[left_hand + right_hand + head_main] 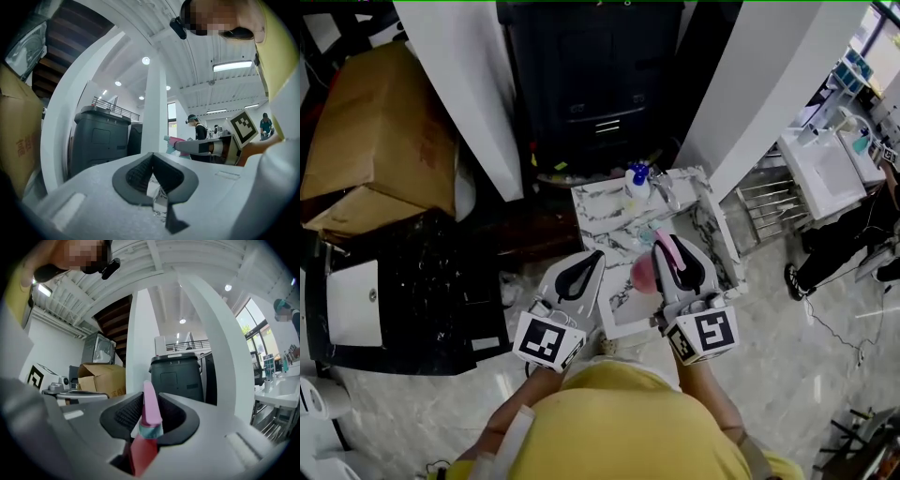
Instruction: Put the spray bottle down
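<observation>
A pink spray bottle (645, 272) with a pink nozzle and teal collar (151, 414) is clamped by its head in my right gripper (667, 247), which is shut on it. The bottle hangs above the near part of a small marble-topped table (607, 212). The right gripper view shows the nozzle standing upright between the black pads (129, 412). My left gripper (592, 259) is beside it on the left, over the table's near left edge, shut with nothing in it. In the left gripper view the gripper (152, 161) shows its pads meeting, and the pink bottle (176, 142) shows off to the right.
A white bottle with a blue cap (637, 182) and a clear item stand at the table's far side. A dark cabinet (600, 84) sits behind between white pillars (464, 84). Cardboard boxes (384, 141) and a black unit (417, 291) lie left. A white counter (820, 169) and a person (844, 239) are right.
</observation>
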The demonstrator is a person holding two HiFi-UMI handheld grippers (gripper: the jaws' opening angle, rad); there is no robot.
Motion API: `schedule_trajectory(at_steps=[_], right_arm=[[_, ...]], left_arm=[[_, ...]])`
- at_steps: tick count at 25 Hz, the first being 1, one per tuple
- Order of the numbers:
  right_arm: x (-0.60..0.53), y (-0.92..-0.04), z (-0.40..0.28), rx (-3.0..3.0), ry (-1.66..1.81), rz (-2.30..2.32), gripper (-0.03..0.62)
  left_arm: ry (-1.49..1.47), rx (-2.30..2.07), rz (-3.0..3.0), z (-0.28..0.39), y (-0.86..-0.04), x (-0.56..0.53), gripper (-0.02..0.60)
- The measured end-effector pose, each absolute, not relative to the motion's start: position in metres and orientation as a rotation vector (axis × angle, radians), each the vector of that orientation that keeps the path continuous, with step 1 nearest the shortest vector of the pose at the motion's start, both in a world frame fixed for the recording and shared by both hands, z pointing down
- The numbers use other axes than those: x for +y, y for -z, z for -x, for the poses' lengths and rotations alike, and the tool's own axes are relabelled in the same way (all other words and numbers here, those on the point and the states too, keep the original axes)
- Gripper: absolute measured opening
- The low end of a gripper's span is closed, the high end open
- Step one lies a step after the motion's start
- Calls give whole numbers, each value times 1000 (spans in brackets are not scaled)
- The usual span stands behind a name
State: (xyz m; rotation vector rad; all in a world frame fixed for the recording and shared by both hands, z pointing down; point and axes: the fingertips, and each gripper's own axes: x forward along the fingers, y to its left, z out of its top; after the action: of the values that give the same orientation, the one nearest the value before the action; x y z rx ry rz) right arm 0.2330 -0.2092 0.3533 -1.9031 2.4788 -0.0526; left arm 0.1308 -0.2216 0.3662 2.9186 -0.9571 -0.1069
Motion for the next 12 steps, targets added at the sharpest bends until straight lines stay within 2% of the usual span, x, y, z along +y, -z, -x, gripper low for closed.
schedule_trajectory(at_steps=[12], right_arm=[[-238,-351,-225,2487,28,1892,98]], left_arm=[[81,-939,-2915,-138,-371,-245,6]])
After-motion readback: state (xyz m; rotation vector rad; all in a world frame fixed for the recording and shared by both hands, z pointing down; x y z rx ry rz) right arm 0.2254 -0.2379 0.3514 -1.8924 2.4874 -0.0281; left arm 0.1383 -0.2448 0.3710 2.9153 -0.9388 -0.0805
